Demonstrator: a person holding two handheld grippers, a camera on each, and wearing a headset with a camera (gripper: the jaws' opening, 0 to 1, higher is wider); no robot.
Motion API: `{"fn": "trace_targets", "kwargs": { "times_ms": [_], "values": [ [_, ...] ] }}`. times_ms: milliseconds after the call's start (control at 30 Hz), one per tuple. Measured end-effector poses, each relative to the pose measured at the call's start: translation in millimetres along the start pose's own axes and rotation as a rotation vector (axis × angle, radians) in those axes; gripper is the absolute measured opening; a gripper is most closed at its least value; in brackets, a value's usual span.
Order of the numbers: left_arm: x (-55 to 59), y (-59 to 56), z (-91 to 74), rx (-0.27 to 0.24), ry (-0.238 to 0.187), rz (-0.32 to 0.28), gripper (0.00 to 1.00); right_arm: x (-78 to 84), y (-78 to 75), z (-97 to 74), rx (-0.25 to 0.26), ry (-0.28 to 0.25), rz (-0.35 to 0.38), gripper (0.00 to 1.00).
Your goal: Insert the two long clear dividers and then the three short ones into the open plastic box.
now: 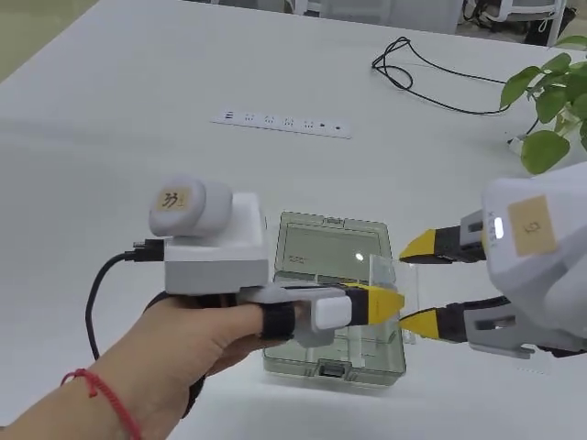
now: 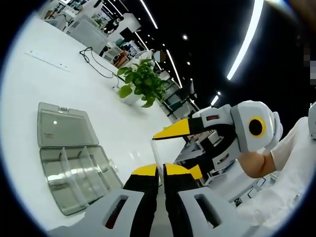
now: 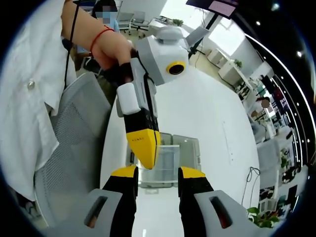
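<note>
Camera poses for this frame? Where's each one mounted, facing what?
Head view: headset, looking down at open clear plastic box on white table; own left hand shows.
Left gripper view: on left gripper, along jaws shut on clear plastic divider, facing right gripper; white sleeve shows.
Right gripper view: on right gripper, jaws open, facing left gripper; white coat shows.
Shared: all see the box.

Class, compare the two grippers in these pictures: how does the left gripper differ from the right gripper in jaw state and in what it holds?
The left gripper has its jaws shut together; the right gripper has its jaws standing apart. The left gripper pinches a clear divider; the right gripper holds nothing. Both have yellow-tipped jaws, and they face each other by the open plastic box.
</note>
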State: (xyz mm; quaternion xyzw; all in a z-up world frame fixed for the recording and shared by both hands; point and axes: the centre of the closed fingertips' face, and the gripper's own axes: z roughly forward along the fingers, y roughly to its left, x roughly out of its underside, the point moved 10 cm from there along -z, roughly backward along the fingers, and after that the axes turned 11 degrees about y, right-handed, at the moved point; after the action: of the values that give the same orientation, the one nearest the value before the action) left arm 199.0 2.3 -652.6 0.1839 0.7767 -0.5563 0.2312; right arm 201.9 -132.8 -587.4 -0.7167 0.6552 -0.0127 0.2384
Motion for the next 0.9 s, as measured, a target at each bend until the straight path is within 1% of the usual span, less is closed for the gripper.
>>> {"fn": "trace_targets", "kwargs": {
  "times_ms": [67, 133, 233, 367, 400, 433, 500, 567, 600, 633, 667, 700, 733, 767, 800, 833, 867, 900],
  "values": [
    [0.8, 0.7, 0.1, 0.001, -0.006, -0.018, 0.0, -0.6, 0.4, -0.1, 0.006, 0.003, -0.007, 0.33],
    [2.0, 1.4, -0.2, 0.002, -0.025, -0.037, 0.0, -1.3, 0.5, -0.6, 0.019, 0.006, -0.017, 0.33],
    [3.1, 0.5, -0.5, 0.003, -0.042, -0.059, 0.0, -2.4, 0.7, -1.1, 0.03, 0.011, -0.031, 0.33],
    [3.9, -0.2, -0.6, -0.005, -0.053, -0.062, 0.0, -3.6, 1.3, -0.7, 0.039, 0.018, -0.041, 0.33],
    [4.1, 0.6, -0.7, -0.013, -0.056, -0.063, 0.0, -4.1, 1.0, -1.0, 0.043, 0.015, -0.04, 0.34],
    [4.6, 1.3, -0.8, -0.019, -0.055, -0.046, 0.0, -4.5, 0.5, -1.8, 0.044, 0.011, -0.036, 0.34],
    [4.8, 0.9, -0.9, -0.017, -0.052, -0.042, 0.0, -4.7, -1.5, -4.7, 0.035, -0.008, -0.014, 0.34],
    [3.8, 0.6, -2.1, -0.026, -0.041, 0.016, 0.0, -3.1, -5.6, -9.0, 0.028, -0.029, 0.012, 0.34],
    [3.2, -0.2, -2.8, -0.03, -0.031, 0.064, 0.0, -2.2, -7.4, -10.8, 0.016, -0.044, 0.03, 0.34],
    [2.9, -1.2, -3.1, -0.025, -0.026, 0.086, 0.0, -0.3, -10.5, -13.6, -0.007, -0.069, 0.062, 0.34],
    [2.3, -2.5, -3.9, -0.026, -0.013, 0.143, 0.0, 1.1, -12.9, -15.8, -0.026, -0.088, 0.083, 0.33],
    [2.2, -3.2, -4.7, -0.032, -0.005, 0.205, 0.0, 2.9, -16.2, -19.3, -0.071, -0.122, 0.12, 0.32],
    [2.2, -4.5, -5.5, -0.036, 0.003, 0.249, 0.0, 4.0, -18.0, -21.5, -0.101, -0.14, 0.138, 0.31],
    [2.9, -6.3, -6.5, -0.03, 0.02, 0.308, 0.0, 5.6, -20.3, -24.8, -0.161, -0.171, 0.154, 0.3],
    [3.2, -7.3, -7.1, -0.022, 0.028, 0.35, 0.0, 6.8, -21.6, -26.5, -0.195, -0.187, 0.165, 0.29],
    [3.9, -8.6, -7.9, -0.018, 0.036, 0.423, 0.0, 7.7, -23.1, -28.0, -0.226, -0.201, 0.175, 0.27],
    [4.9, -8.9, -8.7, -0.021, 0.055, 0.468, 0.0, 9.2, -25.4, -30.1, -0.266, -0.219, 0.187, 0.26],
    [6.6, -9.8, -9.3, -0.017, 0.077, 0.513, 0.0, 9.6, -26.4, -31.3, -0.293, -0.228, 0.191, 0.25]
  ]
}}
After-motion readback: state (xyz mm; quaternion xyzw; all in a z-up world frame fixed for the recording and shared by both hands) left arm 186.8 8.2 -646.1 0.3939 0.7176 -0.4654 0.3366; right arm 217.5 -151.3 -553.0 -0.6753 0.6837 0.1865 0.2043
